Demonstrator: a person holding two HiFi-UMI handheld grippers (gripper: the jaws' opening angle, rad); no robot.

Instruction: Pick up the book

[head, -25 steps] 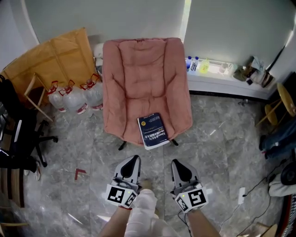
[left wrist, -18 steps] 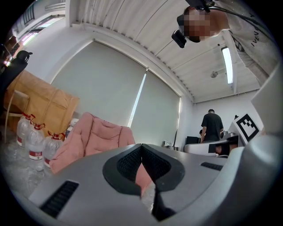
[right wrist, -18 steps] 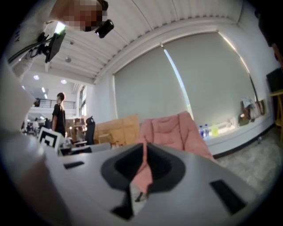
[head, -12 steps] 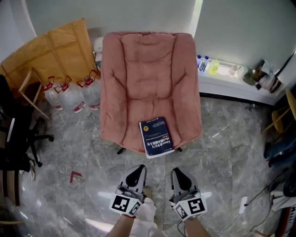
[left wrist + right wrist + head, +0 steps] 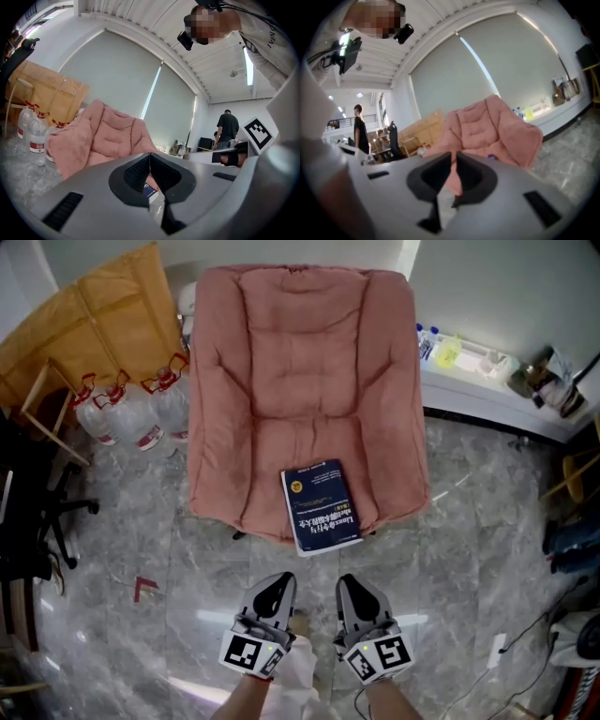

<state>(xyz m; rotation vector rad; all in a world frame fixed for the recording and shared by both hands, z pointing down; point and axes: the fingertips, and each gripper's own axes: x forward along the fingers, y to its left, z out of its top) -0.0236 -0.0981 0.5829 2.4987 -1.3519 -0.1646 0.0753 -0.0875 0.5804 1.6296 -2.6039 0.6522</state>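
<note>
Grey plastic jaws on the left gripper (image 5: pixel 150 157) meet tip to tip with nothing between them. Those on the right gripper (image 5: pixel 454 157) are likewise drawn together and empty, showing at most a hairline slit. Both would have to open before any grasp.

In the head view the two grippers hang side by side over the marble floor (image 5: pixel 169 568), pointing at the pink armchair (image 5: pixel 300 381). The book (image 5: pixel 321 506) lies ahead of them and well apart, roughly between their two lines. Its near corner looks somewhat closer to the right gripper.

It rests flat and closed on the front edge of the seat cushion, its near end just past the lip. Its long axis runs away from the person, the far end skewed slightly left. The cover is dark blue with white lettering and a small yellow round mark near the far left corner.
</note>
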